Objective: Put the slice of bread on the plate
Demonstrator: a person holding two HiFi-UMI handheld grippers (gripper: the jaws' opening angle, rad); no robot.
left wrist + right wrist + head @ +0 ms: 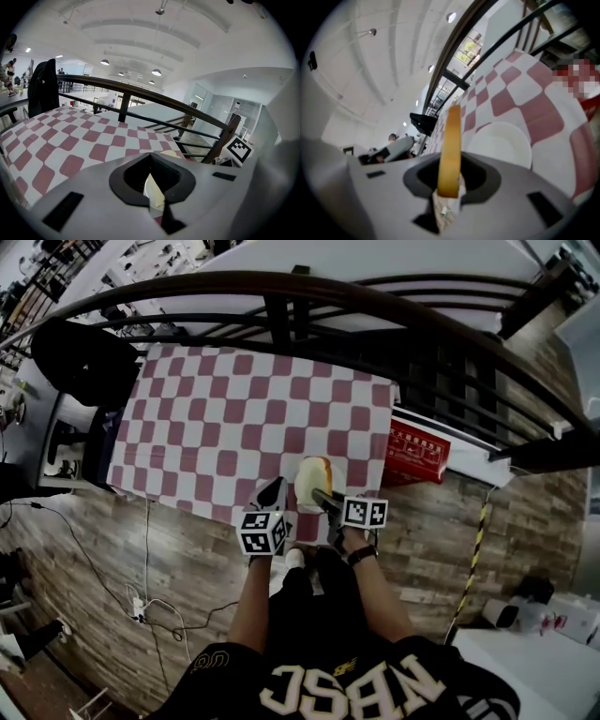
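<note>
A slice of bread (312, 474) with a golden crust stands on edge between the jaws of my right gripper (321, 495), which is shut on its lower end. In the right gripper view the slice (451, 145) rises straight up from the gripper (449, 194), and a white plate (506, 143) lies just beyond it on the red-and-white checked tablecloth (543, 108). My left gripper (274, 491) hovers beside the right one at the table's near edge, jaws together and empty. In the left gripper view (154, 206) a pale patch shows through the jaw recess; I cannot tell what it is.
The checked table (234, 418) is bounded at the far side by a dark curved railing (281, 296). A red box (417, 451) sits off the table's right edge. A black jacket on a chair (80, 362) stands at the far left corner. Cables (141, 606) lie on the wooden floor.
</note>
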